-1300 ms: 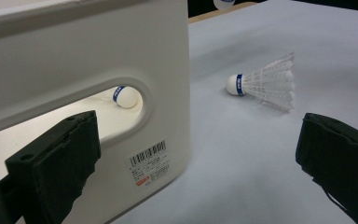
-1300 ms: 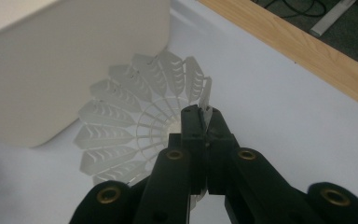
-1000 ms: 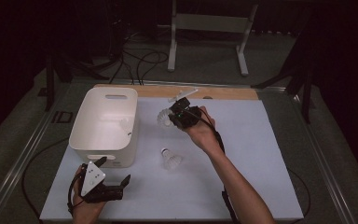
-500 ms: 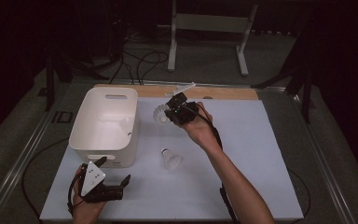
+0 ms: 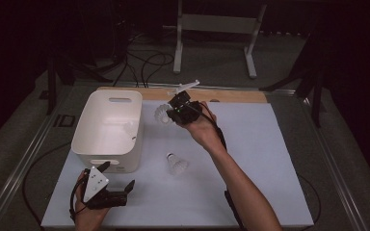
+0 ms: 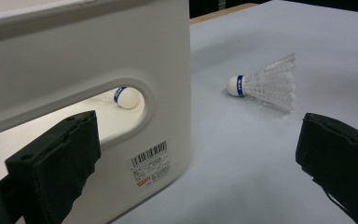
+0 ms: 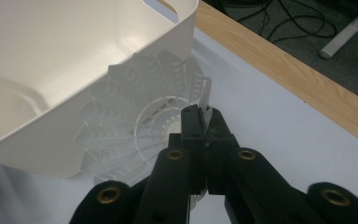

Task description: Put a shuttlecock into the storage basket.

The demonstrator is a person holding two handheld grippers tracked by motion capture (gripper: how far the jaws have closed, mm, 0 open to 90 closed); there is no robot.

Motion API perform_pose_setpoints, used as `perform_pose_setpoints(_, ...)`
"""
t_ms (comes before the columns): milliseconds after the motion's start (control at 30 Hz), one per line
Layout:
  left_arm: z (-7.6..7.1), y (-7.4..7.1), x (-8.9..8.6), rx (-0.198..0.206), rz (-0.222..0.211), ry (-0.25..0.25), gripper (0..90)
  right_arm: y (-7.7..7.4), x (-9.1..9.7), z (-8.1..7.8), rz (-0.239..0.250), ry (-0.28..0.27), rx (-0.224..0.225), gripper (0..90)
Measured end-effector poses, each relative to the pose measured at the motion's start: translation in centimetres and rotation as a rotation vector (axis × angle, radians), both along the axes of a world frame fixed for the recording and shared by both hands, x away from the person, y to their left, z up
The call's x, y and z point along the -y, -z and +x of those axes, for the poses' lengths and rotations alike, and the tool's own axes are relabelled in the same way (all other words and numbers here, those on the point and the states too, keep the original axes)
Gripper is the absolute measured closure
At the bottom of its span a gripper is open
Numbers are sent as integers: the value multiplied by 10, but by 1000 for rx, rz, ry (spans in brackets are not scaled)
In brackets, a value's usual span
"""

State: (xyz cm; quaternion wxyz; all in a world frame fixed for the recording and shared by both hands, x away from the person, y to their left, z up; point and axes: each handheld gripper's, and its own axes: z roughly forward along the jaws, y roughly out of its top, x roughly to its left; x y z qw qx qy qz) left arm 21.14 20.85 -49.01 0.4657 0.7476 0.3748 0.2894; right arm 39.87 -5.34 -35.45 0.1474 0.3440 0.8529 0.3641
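My right gripper (image 5: pixel 172 113) hangs above the mat just right of the white bin (image 5: pixel 107 144), shut on the rim of a white shuttlecock's (image 5: pixel 162 114) skirt. In the right gripper view the jaws (image 7: pixel 204 122) pinch that skirt (image 7: pixel 135 135) with the bin wall (image 7: pixel 51 70) right behind it. A second shuttlecock (image 5: pixel 176 163) lies on its side on the mat. A third one (image 5: pixel 127 129) lies inside the bin, and its cork (image 6: pixel 126 97) shows through the handle slot. My left gripper (image 5: pixel 117 176) rests open on the mat at the bin's near corner, holding nothing.
A white mat (image 5: pixel 270 159) covers the table, with a wooden strip (image 5: pixel 236 95) along its far edge. Cables and a metal stand (image 5: pixel 217 29) are on the floor beyond. The right half of the mat has free room.
My right gripper has edged slightly left toward the bin with the shuttlecock in it. The left gripper and the loose shuttlecock have not moved.
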Motion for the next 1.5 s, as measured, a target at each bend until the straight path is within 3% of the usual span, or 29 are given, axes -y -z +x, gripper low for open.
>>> perform_pose_setpoints(1033, -1, 0, 0, 1, -1, 1, 5, -12, -10, -2, 25, -19, -4, 895)
perform_pose_setpoints(1500, 0, 0, 0, 2, 2, 3, 5, -20, -15, -7, 46, -52, 18, 895)
